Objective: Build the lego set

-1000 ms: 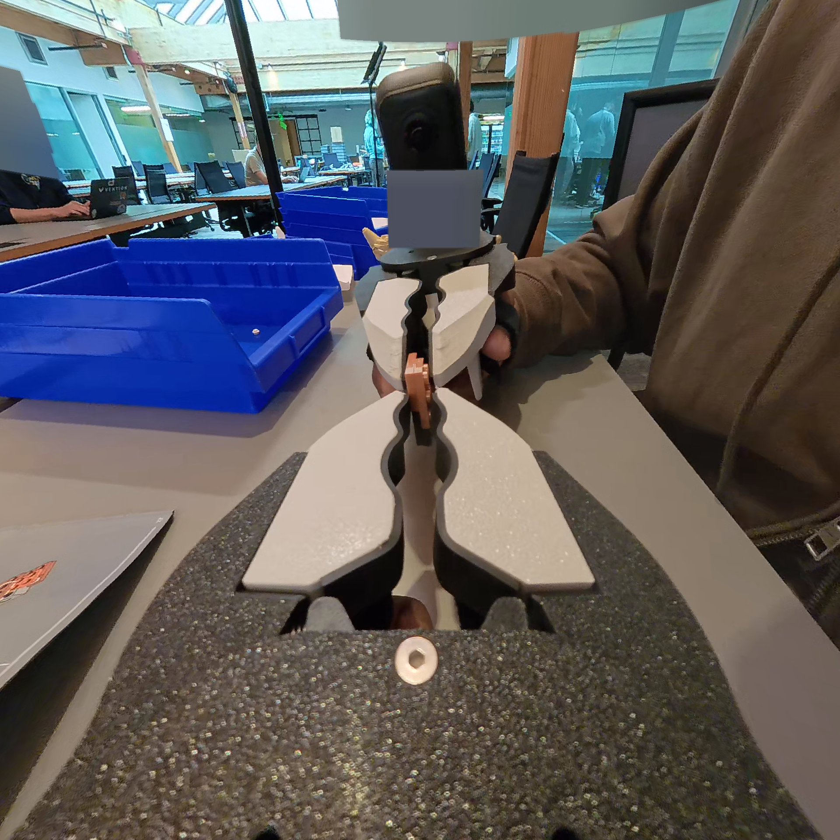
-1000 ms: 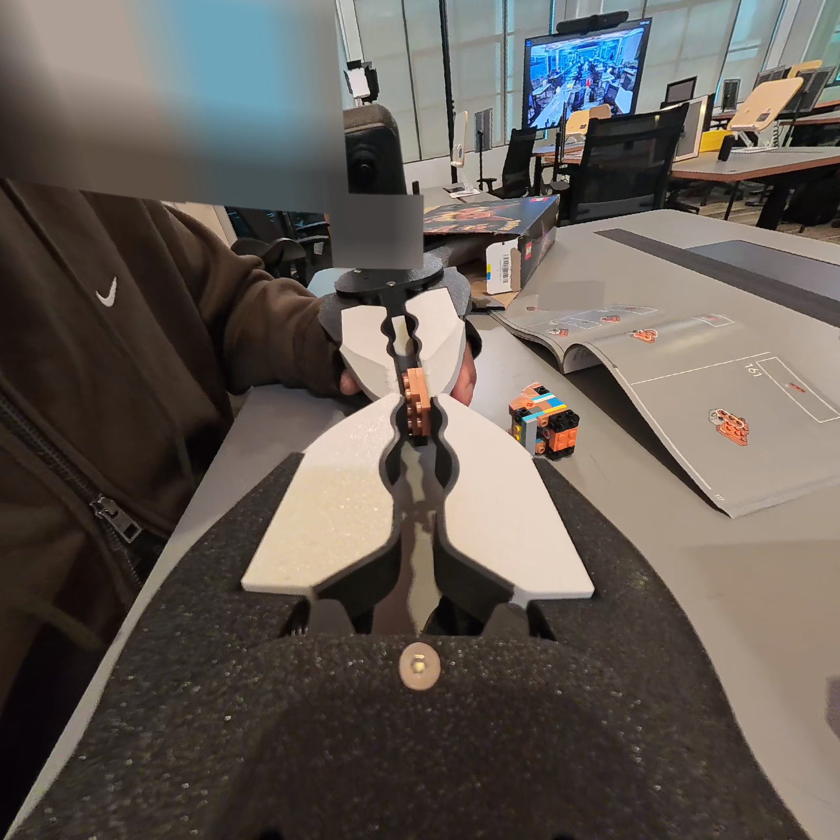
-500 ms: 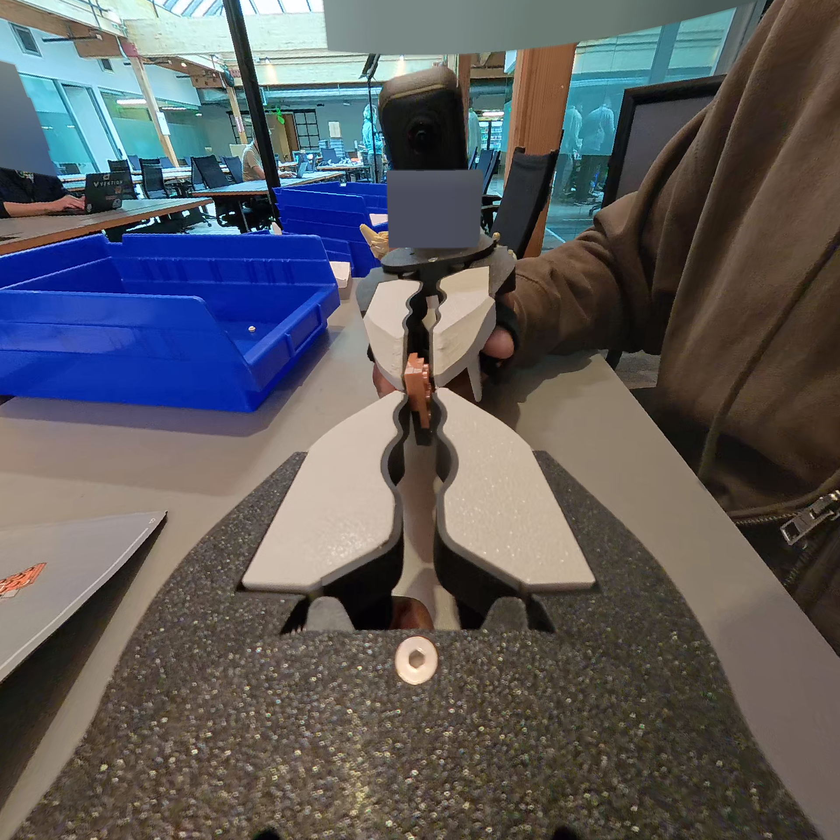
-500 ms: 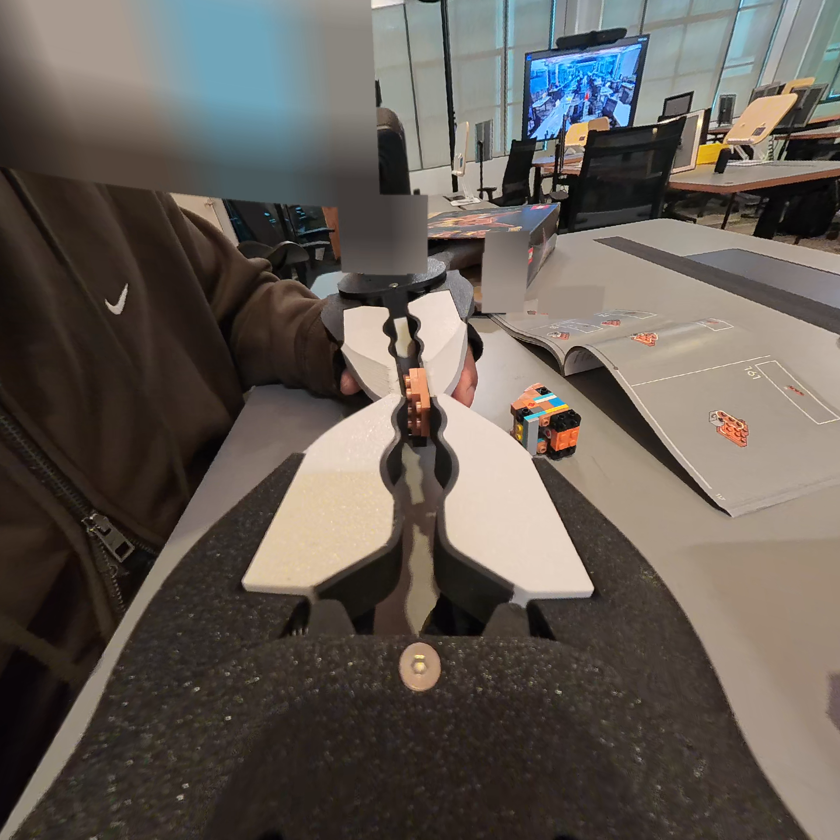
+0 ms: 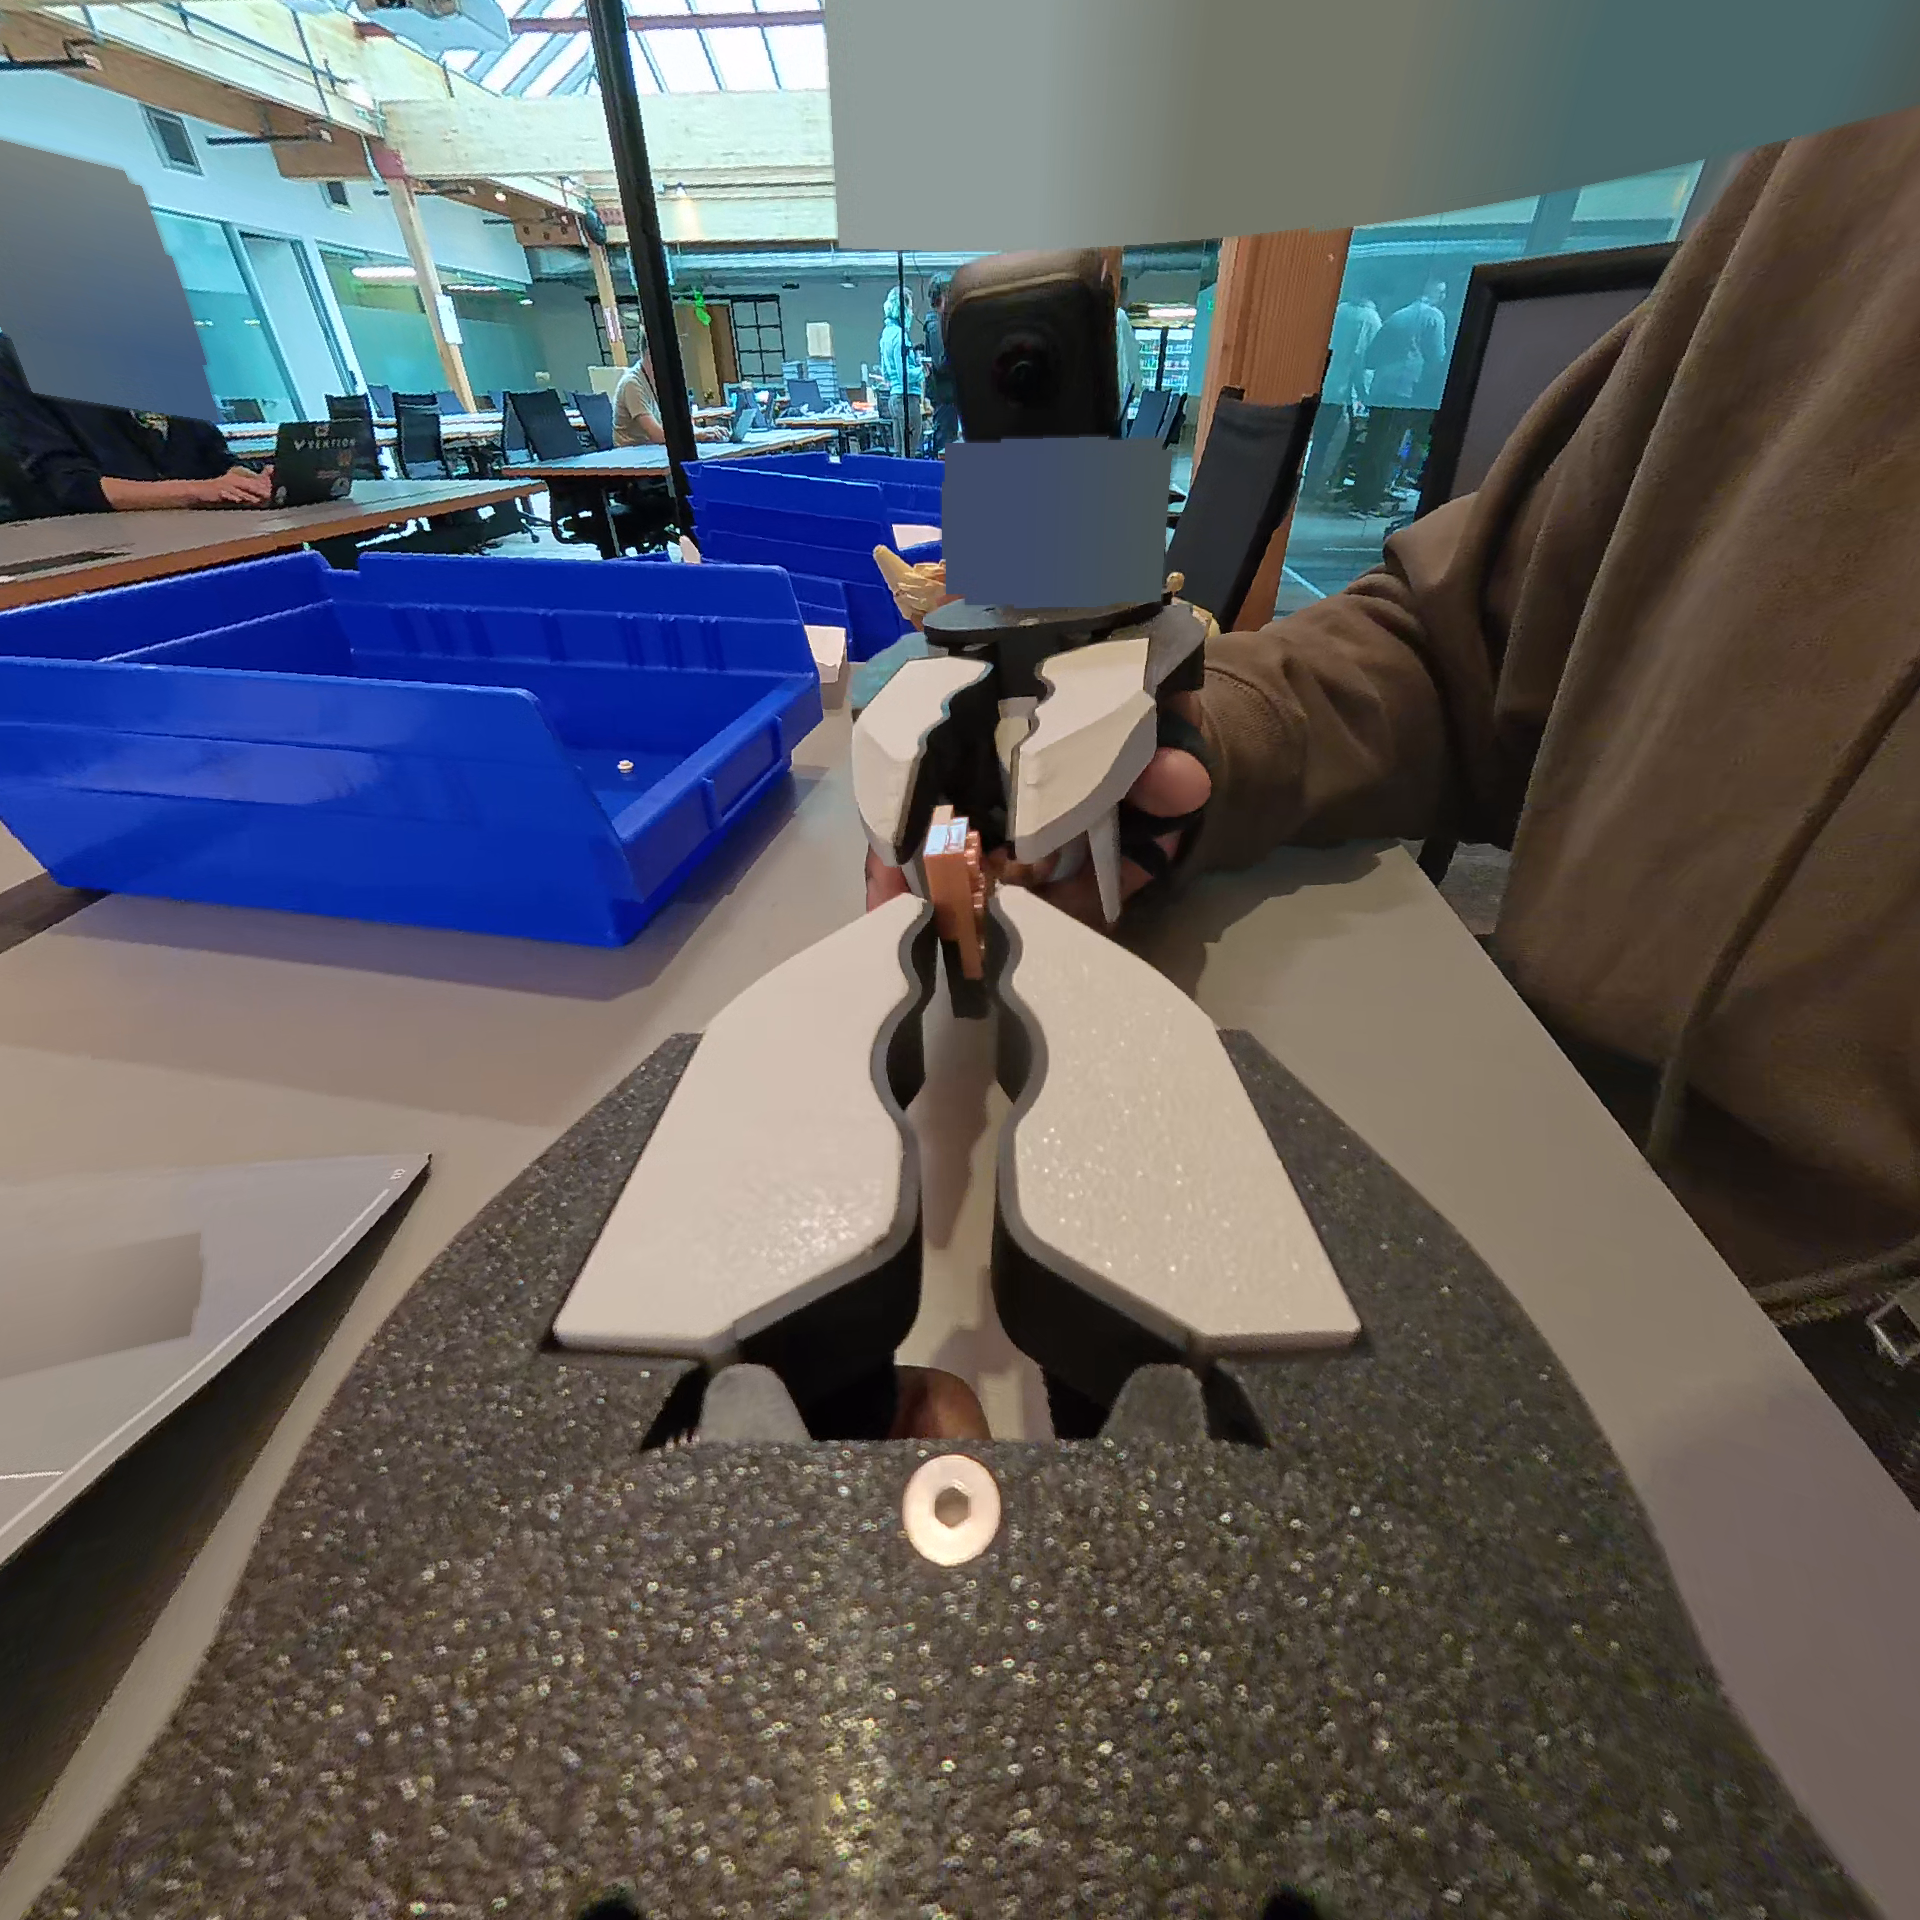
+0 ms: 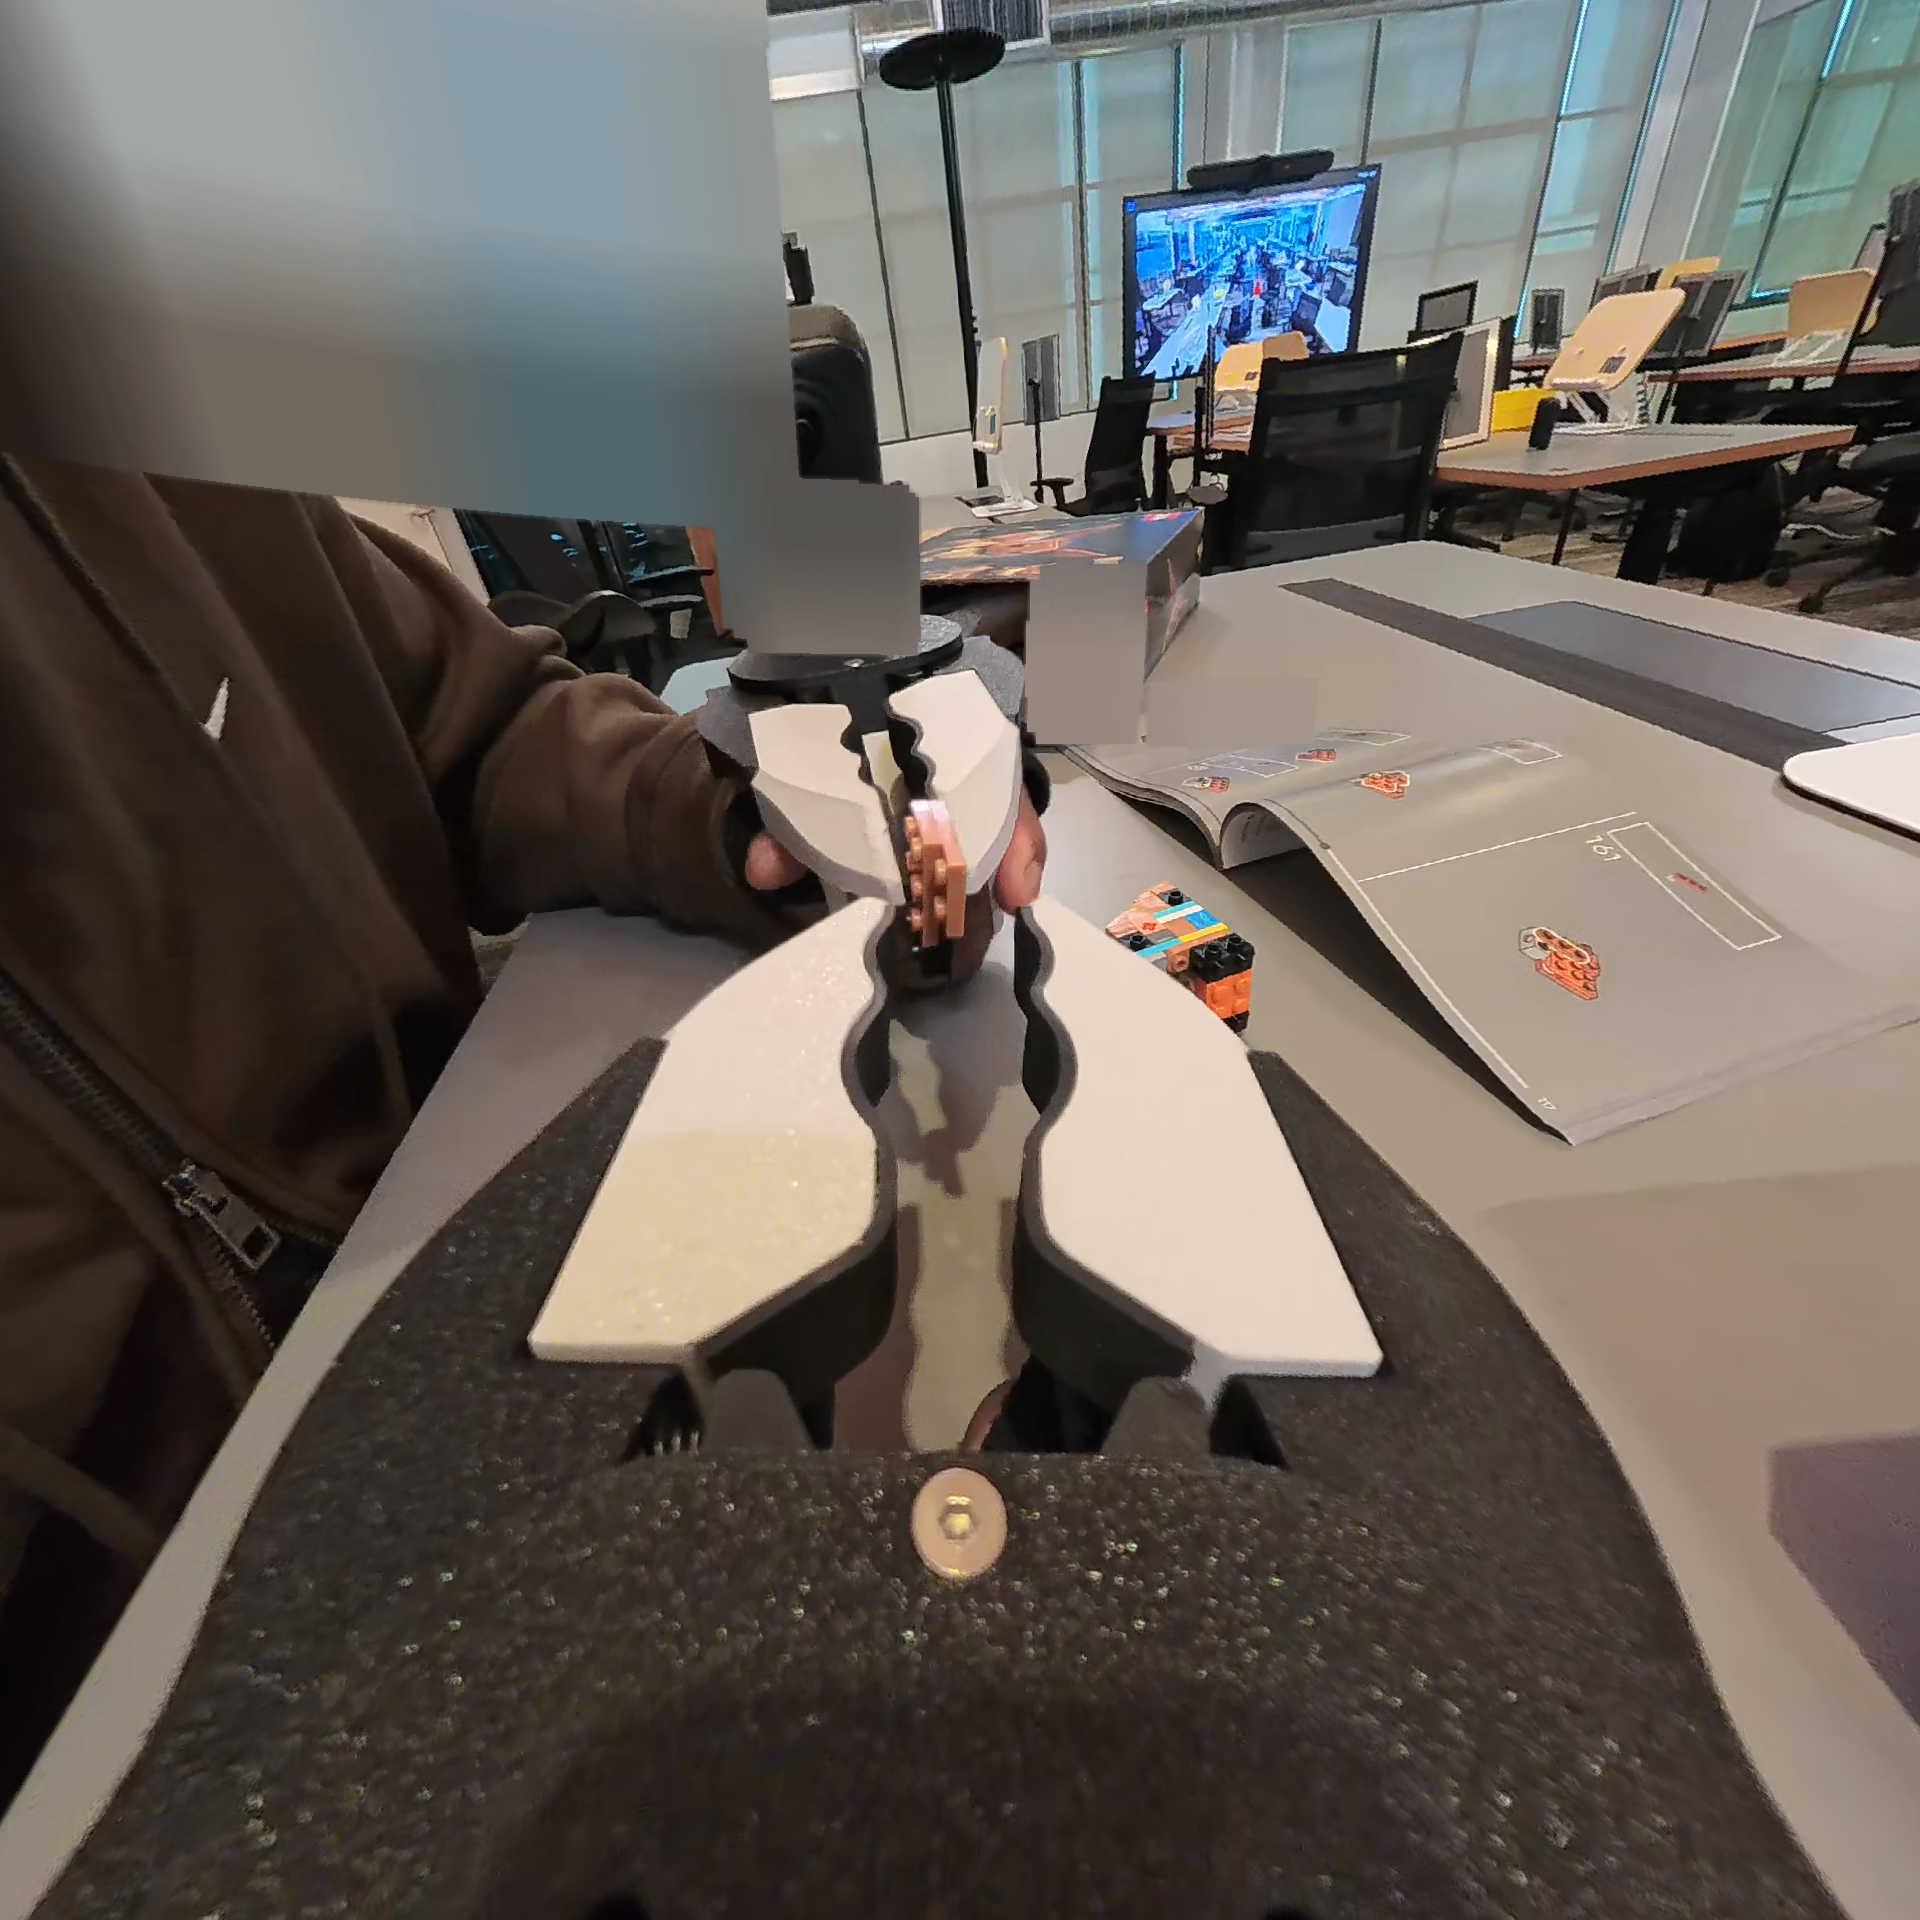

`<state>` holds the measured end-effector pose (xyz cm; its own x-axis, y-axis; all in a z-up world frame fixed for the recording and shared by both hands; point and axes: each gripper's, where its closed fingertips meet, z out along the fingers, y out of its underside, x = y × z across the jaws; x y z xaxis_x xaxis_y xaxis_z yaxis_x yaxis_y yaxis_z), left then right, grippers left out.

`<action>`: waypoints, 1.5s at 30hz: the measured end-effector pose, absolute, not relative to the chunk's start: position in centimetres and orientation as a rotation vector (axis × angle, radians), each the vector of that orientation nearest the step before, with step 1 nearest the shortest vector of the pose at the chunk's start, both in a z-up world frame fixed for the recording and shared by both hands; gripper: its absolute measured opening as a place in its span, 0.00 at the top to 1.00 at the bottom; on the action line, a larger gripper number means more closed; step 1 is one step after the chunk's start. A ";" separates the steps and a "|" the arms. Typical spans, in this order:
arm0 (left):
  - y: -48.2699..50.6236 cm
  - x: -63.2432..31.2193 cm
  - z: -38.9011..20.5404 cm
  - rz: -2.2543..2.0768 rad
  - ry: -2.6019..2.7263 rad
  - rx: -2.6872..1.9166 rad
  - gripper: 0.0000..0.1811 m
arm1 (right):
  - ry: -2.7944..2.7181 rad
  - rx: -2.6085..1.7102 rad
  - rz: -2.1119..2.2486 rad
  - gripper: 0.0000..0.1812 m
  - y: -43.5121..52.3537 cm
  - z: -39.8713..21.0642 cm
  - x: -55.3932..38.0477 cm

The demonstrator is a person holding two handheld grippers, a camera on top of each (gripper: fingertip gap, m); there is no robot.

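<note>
A small brown lego plate assembly (image 5: 954, 878) with a black part under it sits between the fingertips of my left gripper (image 5: 961, 914), which is shut on it above the grey table. It also shows in the right wrist view (image 6: 930, 868), at the tips of the left gripper (image 6: 920, 883), studs facing left. My right gripper (image 6: 951, 914) faces it tip to tip with its jaws apart, not touching the piece. In the left wrist view the right gripper (image 5: 971, 868) appears tilted just behind the piece. A small multicoloured lego build (image 6: 1184, 951) stands on the table to the right.
An open instruction booklet (image 6: 1558, 914) lies right of the build, with the set's box (image 6: 1060, 561) behind it. A blue bin (image 5: 416, 748) stands on the left, more bins behind. The person's brown sleeves and body line the table's near edge (image 5: 1558, 1039). The grippers are tip to tip, or close to it.
My right gripper has opened and let go of the brown piece, which both grippers held before. The left gripper keeps the piece, now slightly tilted.
</note>
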<state>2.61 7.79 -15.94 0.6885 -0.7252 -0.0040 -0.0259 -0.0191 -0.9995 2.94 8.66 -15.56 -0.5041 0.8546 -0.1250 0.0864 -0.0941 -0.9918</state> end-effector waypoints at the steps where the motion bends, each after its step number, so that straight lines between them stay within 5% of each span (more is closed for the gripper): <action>1: 7.8 2.5 -15.9 -0.622 0.647 -1.502 0.96 | -1.587 -1.041 1.652 0.89 8.7 -15.6 2.9; 33: 8.5 0.0 -15.0 -0.720 0.494 -1.474 0.96 | -1.556 -1.122 1.638 0.90 9.8 -15.5 3.1; 40: 9.1 -0.7 -14.6 -0.730 0.440 -1.453 0.95 | -1.420 -1.371 0.751 0.99 27.7 -8.5 4.0; 45: 8.7 -0.2 -14.7 -0.711 0.482 -1.453 0.95 | -1.972 -1.835 0.357 1.00 35.0 -15.3 2.6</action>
<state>-0.22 8.70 -14.75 0.7107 -0.6929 0.1218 0.1441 -0.0261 -0.9892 2.65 35.02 -15.32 -0.0400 0.9909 0.1289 0.8826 0.0955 -0.4603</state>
